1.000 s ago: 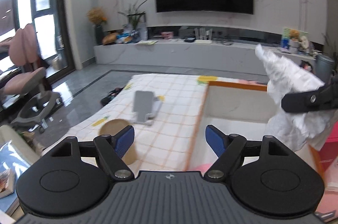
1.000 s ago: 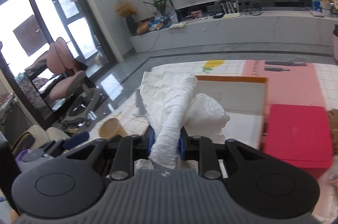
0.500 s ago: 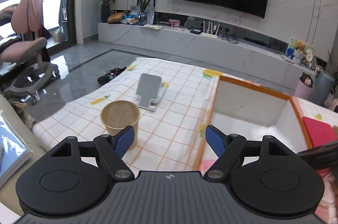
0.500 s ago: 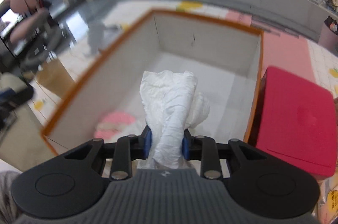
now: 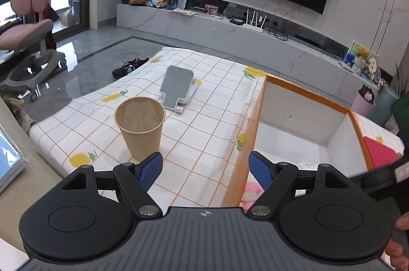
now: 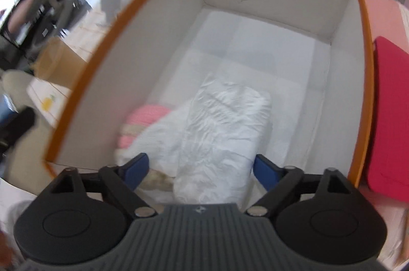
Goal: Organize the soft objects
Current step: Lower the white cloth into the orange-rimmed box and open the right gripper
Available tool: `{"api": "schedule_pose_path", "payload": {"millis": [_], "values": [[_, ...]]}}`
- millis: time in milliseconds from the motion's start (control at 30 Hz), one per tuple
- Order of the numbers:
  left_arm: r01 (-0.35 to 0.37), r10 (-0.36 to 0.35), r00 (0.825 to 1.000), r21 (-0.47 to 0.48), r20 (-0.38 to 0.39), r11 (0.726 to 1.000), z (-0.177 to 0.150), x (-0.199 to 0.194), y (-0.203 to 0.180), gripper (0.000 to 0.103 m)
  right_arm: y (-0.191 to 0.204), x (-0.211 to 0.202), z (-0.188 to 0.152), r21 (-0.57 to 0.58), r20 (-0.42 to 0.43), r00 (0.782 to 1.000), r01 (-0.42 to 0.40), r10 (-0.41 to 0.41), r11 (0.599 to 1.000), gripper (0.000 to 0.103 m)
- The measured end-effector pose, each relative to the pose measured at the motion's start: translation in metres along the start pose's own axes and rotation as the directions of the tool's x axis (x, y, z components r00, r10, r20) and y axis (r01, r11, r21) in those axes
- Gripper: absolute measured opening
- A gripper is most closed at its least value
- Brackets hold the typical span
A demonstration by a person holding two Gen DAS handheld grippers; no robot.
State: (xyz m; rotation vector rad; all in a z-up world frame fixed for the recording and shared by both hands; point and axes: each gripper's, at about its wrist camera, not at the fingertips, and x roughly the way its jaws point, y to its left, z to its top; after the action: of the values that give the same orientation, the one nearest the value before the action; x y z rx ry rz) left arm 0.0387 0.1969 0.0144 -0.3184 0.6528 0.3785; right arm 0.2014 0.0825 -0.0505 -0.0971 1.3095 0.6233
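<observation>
Box [image 6: 364, 46] – one white bundle [image 6: 219, 128], one pink cloth [image 6: 143, 115], right gripper [image 6: 199, 168] fingers just spread wide, left gripper [image 5: 205, 170] wide, empty.

a: what's in front of the left gripper [image 5: 205, 170]?

b: its two blue fingers [image 5: 150, 170] are wide apart with nothing between them. they hang over a white checked cloth [image 5: 204, 117] with little lemons.

a: and on the cloth?

b: a brown paper cup [image 5: 140, 126] stands upright. a grey phone stand [image 5: 177, 88] sits behind it.

a: and on the right?

b: a white box [image 5: 301, 115] with an orange rim. something pink and fluffy [image 5: 251, 193] peeks out near the right finger.
</observation>
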Motion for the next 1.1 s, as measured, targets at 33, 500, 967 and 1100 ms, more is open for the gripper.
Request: {"api": "schedule_pose_path", "payload": {"millis": [33, 500, 967, 1100], "values": [[0.003, -0.003, 1.0, -0.005, 0.002, 1.0, 0.0, -0.001, 0.0, 0.09, 0.0, 0.0, 0.0, 0.0, 0.0, 1.0, 0.0, 0.0, 1.0, 0.098], [0.018, -0.018, 1.0, -0.023, -0.008, 1.0, -0.001, -0.001, 0.003, 0.09, 0.027, 0.044, 0.019, -0.174, 0.044, 0.958, 0.288, -0.285, 0.942, 0.044], [0.034, -0.035, 0.999, -0.021, -0.02, 0.999, -0.002, 0.0, 0.001, 0.09, 0.015, 0.032, 0.004, -0.294, -0.182, 0.95, 0.193, -0.253, 0.936, 0.043], [0.013, -0.013, 1.0, -0.03, -0.015, 0.999, -0.001, -0.001, 0.002, 0.09, 0.006, 0.028, 0.002, -0.228, -0.17, 0.954, 0.204, -0.245, 0.952, 0.069]]}}
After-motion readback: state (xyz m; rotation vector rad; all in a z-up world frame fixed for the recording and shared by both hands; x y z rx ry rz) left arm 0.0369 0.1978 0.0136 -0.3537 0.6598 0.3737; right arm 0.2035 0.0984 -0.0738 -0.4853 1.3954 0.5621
